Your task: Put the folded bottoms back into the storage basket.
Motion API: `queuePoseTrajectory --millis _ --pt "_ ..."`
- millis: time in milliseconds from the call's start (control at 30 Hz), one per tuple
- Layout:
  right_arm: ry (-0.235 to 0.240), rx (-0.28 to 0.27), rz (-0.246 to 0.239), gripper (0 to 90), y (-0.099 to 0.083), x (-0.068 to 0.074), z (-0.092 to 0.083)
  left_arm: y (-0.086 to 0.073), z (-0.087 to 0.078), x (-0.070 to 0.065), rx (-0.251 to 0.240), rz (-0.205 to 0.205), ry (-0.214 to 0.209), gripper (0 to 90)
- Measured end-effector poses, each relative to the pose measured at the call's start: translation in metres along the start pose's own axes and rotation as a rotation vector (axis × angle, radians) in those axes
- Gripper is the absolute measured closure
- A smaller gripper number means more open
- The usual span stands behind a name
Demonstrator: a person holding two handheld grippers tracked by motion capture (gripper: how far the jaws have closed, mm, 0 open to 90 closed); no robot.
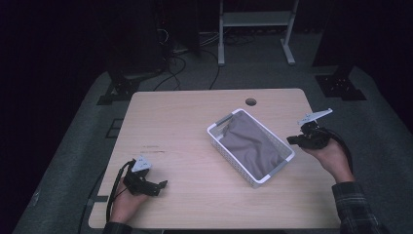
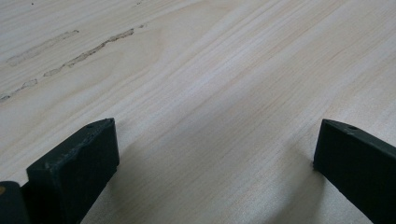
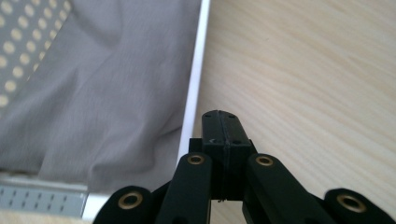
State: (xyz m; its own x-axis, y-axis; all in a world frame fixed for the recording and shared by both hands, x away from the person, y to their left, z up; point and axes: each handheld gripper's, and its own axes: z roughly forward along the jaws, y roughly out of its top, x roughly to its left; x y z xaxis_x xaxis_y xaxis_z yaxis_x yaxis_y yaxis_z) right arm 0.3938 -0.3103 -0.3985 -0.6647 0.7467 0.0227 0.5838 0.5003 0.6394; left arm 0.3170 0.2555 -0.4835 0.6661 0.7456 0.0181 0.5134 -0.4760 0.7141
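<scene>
Dark room, and the light wood tabletop is carrying a white basket where the grey cloth is already lying, so the packing looks basically done. The right tool is being held pinched together on nothing just beside the rim, while the left tool is being kept spread apart, well away.

wooden table, white basket on it

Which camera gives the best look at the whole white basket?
The high view: the white basket shows entire, grey cloth inside. The right gripper view shows just one rim and a perforated wall close up; the left gripper view looks at bare tabletop.
</scene>
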Motion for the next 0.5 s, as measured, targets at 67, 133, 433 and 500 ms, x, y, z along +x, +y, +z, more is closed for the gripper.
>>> queuePoseTrajectory --millis 67,133,433,500 --pt "0.015 -0.001 -0.011 89.6 -0.004 0.001 0.0 0.0 0.0 0.0 0.0 0.0 -0.001 0.0" --pt "0.029 -0.005 -0.017 89.6 -0.008 0.001 0.001 0.0 0.0 0.0 0.001 0.0 -0.001 0.0" --pt "0.069 -0.027 -0.034 89.6 -0.016 0.01 0.001 0.0 0.0 -0.001 0.001 0.003 -0.004 0.0" --pt "0.074 -0.028 -0.036 89.6 -0.016 0.012 0.001 0.0 0.0 -0.001 0.001 0.004 -0.004 0.0"
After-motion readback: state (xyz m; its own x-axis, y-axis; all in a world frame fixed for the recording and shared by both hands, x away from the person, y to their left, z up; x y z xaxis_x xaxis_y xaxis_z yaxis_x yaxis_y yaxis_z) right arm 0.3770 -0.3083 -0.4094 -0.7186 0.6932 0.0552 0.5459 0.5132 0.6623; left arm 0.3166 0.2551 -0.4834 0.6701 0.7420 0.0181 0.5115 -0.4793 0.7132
